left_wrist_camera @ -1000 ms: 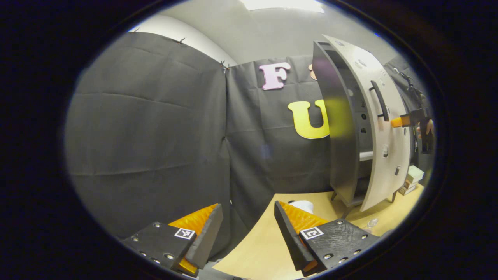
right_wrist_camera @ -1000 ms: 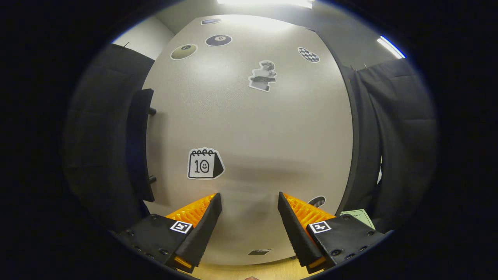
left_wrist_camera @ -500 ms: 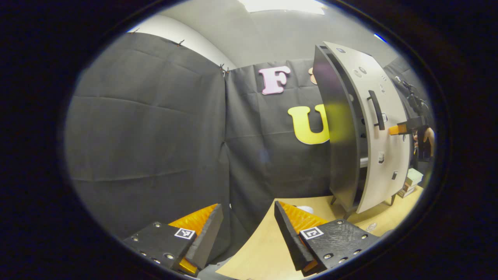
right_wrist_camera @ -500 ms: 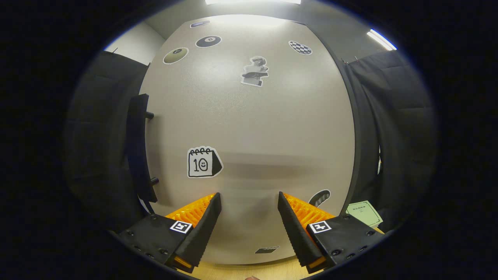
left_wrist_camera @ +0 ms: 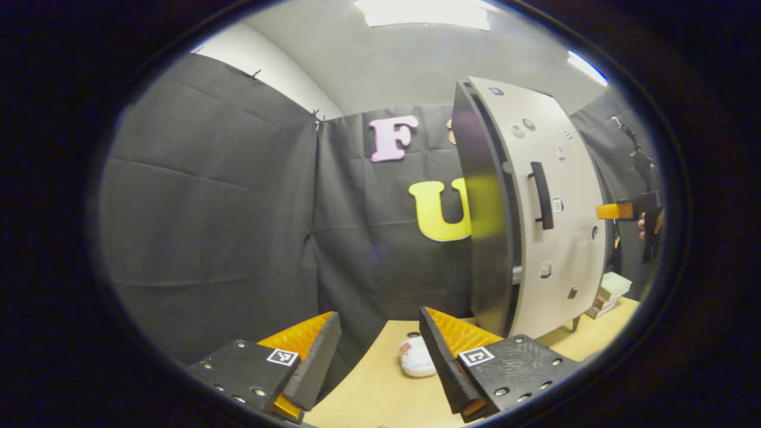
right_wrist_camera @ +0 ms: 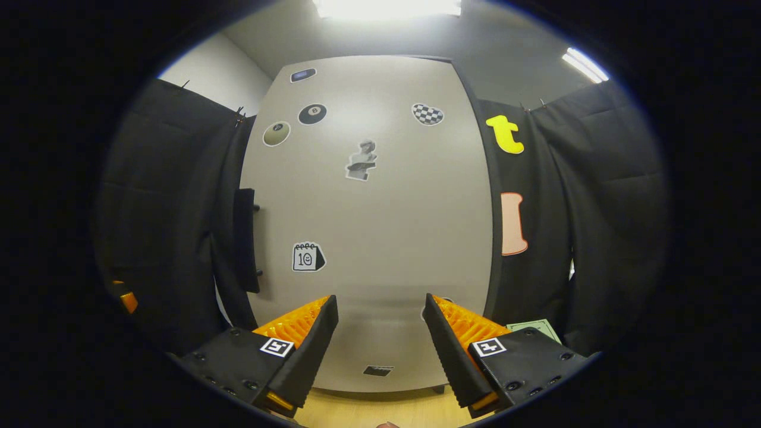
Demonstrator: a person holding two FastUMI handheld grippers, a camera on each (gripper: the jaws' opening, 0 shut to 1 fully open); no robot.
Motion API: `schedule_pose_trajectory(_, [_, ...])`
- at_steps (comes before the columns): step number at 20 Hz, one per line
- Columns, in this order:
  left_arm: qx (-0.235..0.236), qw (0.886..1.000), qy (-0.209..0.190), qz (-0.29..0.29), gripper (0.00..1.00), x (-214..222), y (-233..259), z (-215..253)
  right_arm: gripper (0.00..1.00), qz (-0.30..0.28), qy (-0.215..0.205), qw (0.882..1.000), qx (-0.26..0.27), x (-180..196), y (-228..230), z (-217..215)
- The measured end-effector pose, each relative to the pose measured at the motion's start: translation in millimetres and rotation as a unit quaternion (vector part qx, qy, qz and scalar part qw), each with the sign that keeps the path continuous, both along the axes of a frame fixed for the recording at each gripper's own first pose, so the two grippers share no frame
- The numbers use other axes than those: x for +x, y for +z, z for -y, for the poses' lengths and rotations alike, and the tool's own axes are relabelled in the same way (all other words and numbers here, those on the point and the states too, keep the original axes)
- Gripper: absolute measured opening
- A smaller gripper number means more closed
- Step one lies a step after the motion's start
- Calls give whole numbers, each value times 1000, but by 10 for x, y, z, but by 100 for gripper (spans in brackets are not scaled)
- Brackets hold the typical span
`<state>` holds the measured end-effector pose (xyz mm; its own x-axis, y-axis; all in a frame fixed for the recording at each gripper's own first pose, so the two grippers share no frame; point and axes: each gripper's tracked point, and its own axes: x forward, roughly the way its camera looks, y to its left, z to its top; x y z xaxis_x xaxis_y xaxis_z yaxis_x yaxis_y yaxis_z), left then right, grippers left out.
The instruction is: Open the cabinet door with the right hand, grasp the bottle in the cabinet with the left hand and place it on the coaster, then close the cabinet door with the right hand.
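The beige cabinet door, with stickers and a black handle, stands almost shut against the dark cabinet body, leaving a narrow gap. In the right gripper view the door faces me and its handle is on the left. My right gripper is open and holds nothing, a short way back from the door; it also shows as the right gripper beyond the door. My left gripper is open over the table edge. A white rounded bottle rests on the table behind its right finger.
The cabinet stands on a light wooden table. Small stacked boxes sit to the cabinet's right. A green card lies by the cabinet's foot. Black cloth walls close in the booth on the left and behind.
The door has swung from partly open to almost shut. My right gripper has drawn back from the door's face. The left view has shifted, bringing the white bottle into sight.
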<state>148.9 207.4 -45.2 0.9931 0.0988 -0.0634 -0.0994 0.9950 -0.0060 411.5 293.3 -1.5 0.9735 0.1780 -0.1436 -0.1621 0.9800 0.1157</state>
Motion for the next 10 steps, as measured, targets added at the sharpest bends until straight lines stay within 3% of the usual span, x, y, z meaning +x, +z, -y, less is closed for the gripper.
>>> schedule_pose_trajectory(1, [0,1000,-6,4,80,14,48,103,93,2,-3,1000,-1,-56,27,119])
schedule_pose_trajectory(10, [-11,998,-50,29,80,189,483,1013,93,25,-38,999,-20,-535,275,1194])
